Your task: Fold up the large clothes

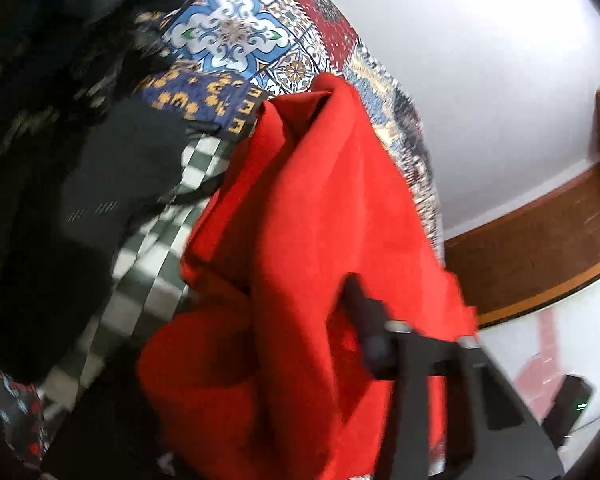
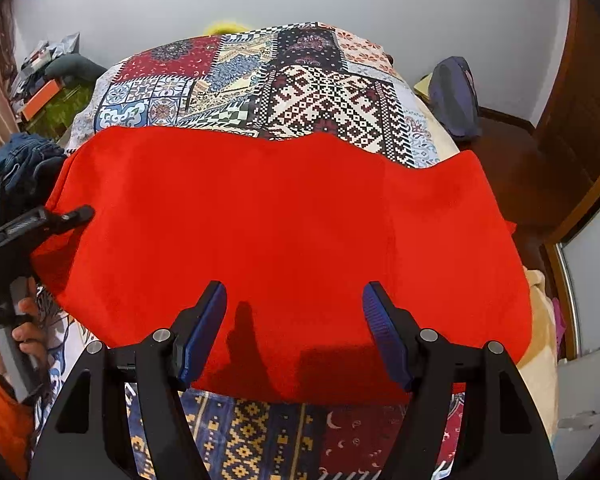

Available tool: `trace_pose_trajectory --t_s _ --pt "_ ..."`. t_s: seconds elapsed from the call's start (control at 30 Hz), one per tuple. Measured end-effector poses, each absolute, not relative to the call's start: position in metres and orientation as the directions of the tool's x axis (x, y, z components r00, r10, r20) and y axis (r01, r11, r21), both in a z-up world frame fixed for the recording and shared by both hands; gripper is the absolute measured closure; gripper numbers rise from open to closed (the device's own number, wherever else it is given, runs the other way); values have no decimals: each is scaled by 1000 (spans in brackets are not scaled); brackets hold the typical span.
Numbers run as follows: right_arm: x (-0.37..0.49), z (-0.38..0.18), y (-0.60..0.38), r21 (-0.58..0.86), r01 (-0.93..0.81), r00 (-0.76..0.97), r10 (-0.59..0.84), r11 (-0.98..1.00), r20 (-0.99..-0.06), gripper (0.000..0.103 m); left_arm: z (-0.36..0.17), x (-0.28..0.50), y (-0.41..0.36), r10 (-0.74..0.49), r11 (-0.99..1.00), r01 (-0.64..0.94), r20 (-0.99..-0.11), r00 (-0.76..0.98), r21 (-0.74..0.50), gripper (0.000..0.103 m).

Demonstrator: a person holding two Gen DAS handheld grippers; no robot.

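A large red garment [image 2: 284, 224] lies spread across the patchwork bedspread [image 2: 320, 92]. My right gripper [image 2: 296, 304] is open and empty, its blue-padded fingers [image 2: 208, 320] hovering over the garment's near edge. My left gripper [image 2: 80, 214] is at the garment's left edge, shut on the red cloth. In the left wrist view the red garment [image 1: 308, 240] is bunched and lifted, and one dark finger [image 1: 364, 312] presses into it; the other finger is hidden by the cloth.
Dark clothes [image 1: 60, 160] are piled on the bed to the left. Jeans [image 2: 20, 164] lie at the bed's left side. A backpack [image 2: 456, 96] leans by the right wall. A wooden door [image 2: 580, 120] stands to the right.
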State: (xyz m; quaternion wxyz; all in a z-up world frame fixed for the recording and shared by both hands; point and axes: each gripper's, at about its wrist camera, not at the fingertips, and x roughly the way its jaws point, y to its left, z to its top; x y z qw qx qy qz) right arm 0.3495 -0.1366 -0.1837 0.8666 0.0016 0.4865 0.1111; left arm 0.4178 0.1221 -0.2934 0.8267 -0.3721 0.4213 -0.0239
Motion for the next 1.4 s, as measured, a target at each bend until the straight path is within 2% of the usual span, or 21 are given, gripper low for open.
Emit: trace_pose_trajectory --t_s 0.07,0.1,0.3,0.43,0.57,0.77,0.83,1.0,1.17,1.4 --pt "349 -183 -135 108 -189 496 190 976 -847 36 -286 421 117 -321 752 -272 -694 644 -600 84" --pt "349 -183 -135 106 -188 494 188 976 -849 36 -282 421 116 -311 762 -269 -697 646 -589 87" --pt "344 -162 -125 132 -204 502 220 970 -836 36 -209 400 112 -275 828 -157 -634 723 -538 98" --pt "341 -148 -103 148 -240 512 255 959 -820 36 -154 383 103 -268 869 -68 -582 767 -490 98" --pt "337 -141 -69 181 -294 499 312 939 -809 36 -102 357 100 -156 922 -72 -536 830 -380 98" --pt "333 -160 -6 266 -385 395 418 884 -818 35 -72 331 115 -7 958 -135 -495 869 -251 98" --pt "330 -174 16 292 -414 345 445 862 -826 34 -73 330 117 5 964 -138 -504 864 -227 98" --pt "321 -199 42 306 -467 262 460 830 -848 34 -90 338 105 -19 970 -120 -557 830 -212 98" --pt "316 -184 -2 356 -449 267 503 820 -822 34 -85 352 66 -72 979 -46 -550 832 -198 98" --pt "309 -169 -130 234 -246 453 325 941 -830 33 -80 380 -19 -250 961 136 -550 797 -240 98"
